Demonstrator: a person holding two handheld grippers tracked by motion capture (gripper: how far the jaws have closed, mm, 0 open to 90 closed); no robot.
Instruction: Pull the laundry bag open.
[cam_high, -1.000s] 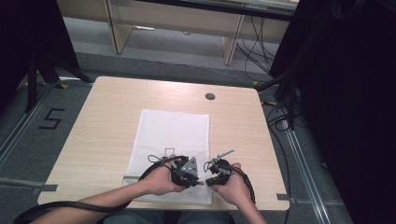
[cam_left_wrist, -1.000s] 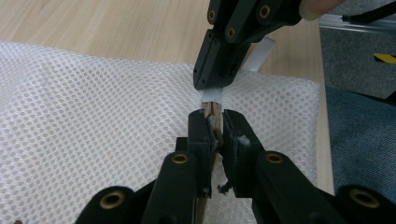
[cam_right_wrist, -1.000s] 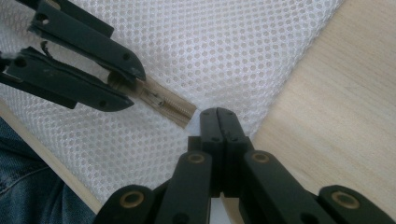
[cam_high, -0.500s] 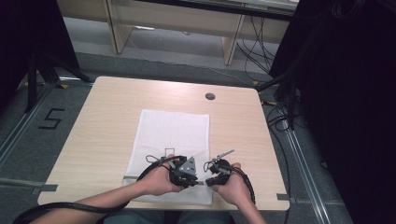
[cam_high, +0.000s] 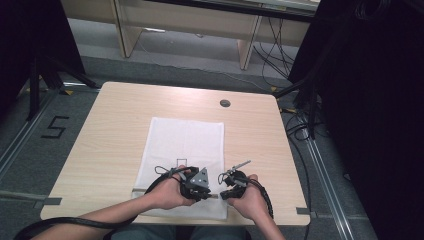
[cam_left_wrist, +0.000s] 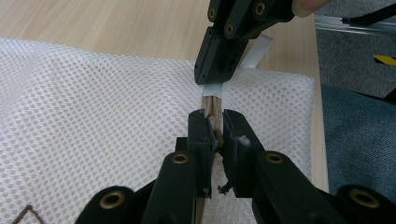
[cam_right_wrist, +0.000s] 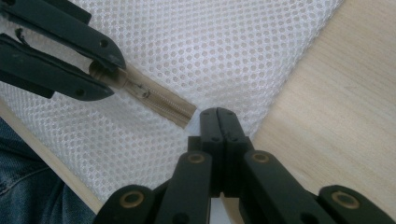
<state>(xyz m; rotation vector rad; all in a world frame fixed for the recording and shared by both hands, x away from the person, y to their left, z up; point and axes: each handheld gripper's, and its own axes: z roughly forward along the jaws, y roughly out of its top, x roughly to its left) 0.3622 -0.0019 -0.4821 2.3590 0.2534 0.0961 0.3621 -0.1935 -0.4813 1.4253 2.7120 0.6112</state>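
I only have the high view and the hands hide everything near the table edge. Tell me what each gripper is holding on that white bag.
Observer: The left gripper is pinched on the zip pull of the mesh bag.
Operator: Give me the right one.
Observer: The right gripper is shut on the bag's white tab at the zip's end.
Operator: Report the zip's state.
Observer: The beige zip looks closed between the two grippers.

Left gripper and right gripper tip to tip at lower centre of high view, both with jaws closed, forearms entering from the bottom edge
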